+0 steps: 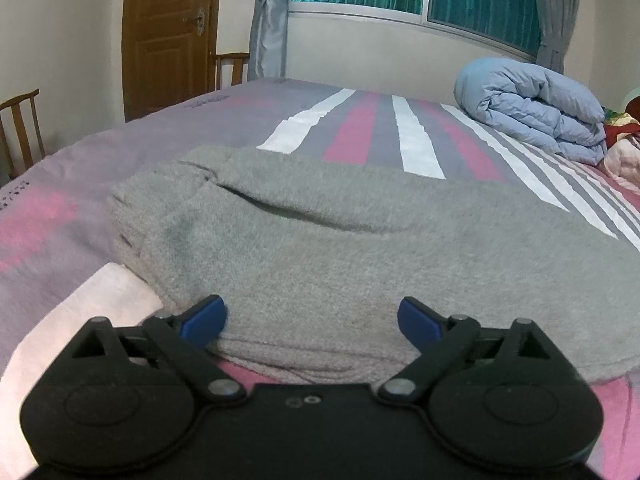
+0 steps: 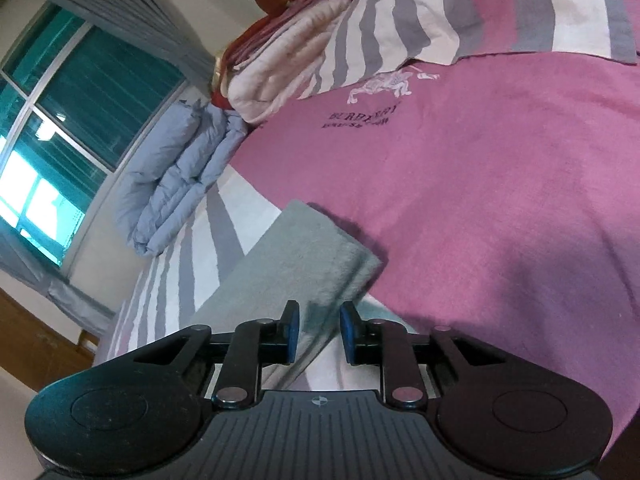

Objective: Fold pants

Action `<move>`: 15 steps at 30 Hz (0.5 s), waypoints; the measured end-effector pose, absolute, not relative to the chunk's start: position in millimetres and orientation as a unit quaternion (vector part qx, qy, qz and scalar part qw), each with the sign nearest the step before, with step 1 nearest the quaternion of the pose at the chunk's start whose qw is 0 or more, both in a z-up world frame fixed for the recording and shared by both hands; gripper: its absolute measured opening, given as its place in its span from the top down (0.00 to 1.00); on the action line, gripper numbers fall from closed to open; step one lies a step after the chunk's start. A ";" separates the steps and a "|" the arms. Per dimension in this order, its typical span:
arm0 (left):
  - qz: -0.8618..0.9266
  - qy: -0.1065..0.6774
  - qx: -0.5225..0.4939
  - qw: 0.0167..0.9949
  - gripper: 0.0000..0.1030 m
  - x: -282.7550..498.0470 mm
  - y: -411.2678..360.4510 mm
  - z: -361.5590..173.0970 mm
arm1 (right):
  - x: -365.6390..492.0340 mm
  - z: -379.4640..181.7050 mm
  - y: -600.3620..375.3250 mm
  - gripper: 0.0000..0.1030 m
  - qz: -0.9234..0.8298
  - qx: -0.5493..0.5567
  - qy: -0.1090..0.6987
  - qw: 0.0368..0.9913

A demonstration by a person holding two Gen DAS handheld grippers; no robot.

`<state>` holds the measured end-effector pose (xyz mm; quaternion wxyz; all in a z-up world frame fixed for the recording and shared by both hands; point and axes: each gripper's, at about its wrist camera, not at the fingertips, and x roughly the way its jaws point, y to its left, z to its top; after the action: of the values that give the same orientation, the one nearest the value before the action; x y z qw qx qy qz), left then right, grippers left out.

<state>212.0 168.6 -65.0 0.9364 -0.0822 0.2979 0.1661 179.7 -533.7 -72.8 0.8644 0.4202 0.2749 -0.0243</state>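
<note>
Grey pants (image 1: 320, 240) lie folded on the bed (image 1: 380, 128); left gripper (image 1: 312, 320) gapes wide over them, right gripper (image 2: 319, 332) narrowly parted, gripping nothing.

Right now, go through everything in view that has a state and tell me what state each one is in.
Grey pants: folded into a flat bundle, lying on the bed.
Left hand-held gripper: open wide, nothing held.
Right hand-held gripper: partly open, pants edge between the fingers, not pinched.
Blue duvet: rolled up by the window.
Door: closed.
Curtains: tied back.
</note>
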 end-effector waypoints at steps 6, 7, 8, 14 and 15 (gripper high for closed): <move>0.155 0.306 -0.093 0.935 0.06 209.6 169.8 -64.5 | 169.8 -70.0 -538.5 0.78 -0.032 0.462 0.245 0.852; 0.155 0.305 -0.094 0.935 0.06 209.8 169.9 -65.2 | 171.4 -69.4 -538.5 0.78 -0.033 0.461 0.248 0.851; 0.155 0.306 -0.094 0.935 0.06 210.2 169.9 -65.3 | 171.6 -70.0 -538.7 0.78 -0.037 0.462 0.250 0.850; 0.156 0.307 -0.096 0.934 0.06 211.6 169.4 -68.0 | 169.6 -59.8 -533.9 0.78 -0.038 0.468 0.207 0.858; 0.155 0.307 -0.095 0.934 0.06 211.9 169.8 -68.6 | 176.8 -53.0 -530.6 0.78 -0.028 0.457 0.204 0.865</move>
<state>211.9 169.8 -68.6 0.9342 -0.0953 0.3065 0.1554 176.8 -530.6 -53.0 0.8653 0.4572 0.2037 -0.0276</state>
